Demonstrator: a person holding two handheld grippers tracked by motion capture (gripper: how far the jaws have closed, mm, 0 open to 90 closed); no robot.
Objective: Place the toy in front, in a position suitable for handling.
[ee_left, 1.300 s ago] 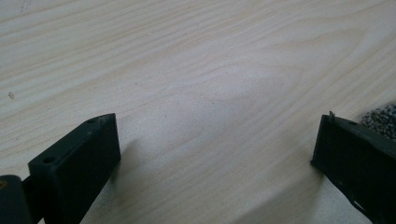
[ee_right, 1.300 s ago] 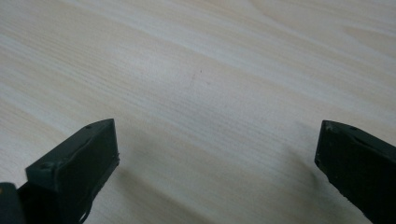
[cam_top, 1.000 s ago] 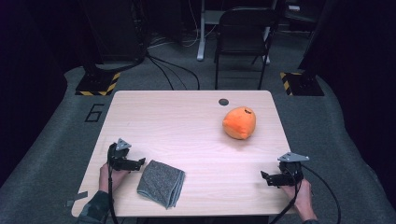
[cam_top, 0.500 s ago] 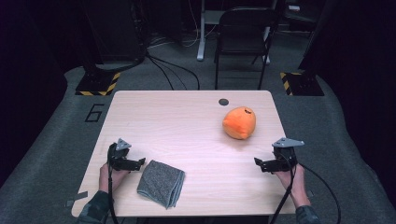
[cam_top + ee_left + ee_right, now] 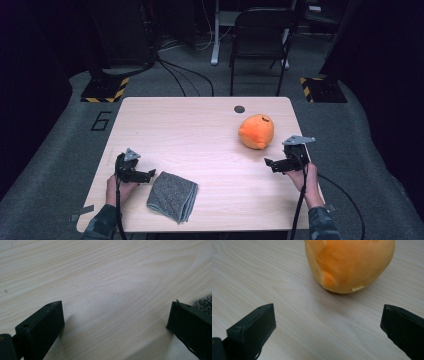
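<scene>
From the high view I note my right gripper (image 5: pixel 272 163) has advanced toward the orange plush (image 5: pixel 256 131) at the table's (image 5: pixel 200 130) far right, while its own view shows jaws wide, empty, plush (image 5: pixel 349 263) just ahead, grasp pending

The right gripper (image 5: pixel 274 164) is moving up the table from its near right edge toward the orange plush toy (image 5: pixel 256 131), closing much of the gap across the two earlier pictures. It is now sitting just beside the toy, jaws spread wide, with the person's right hand (image 5: pixel 301 175) travelling forward along with it.
</scene>
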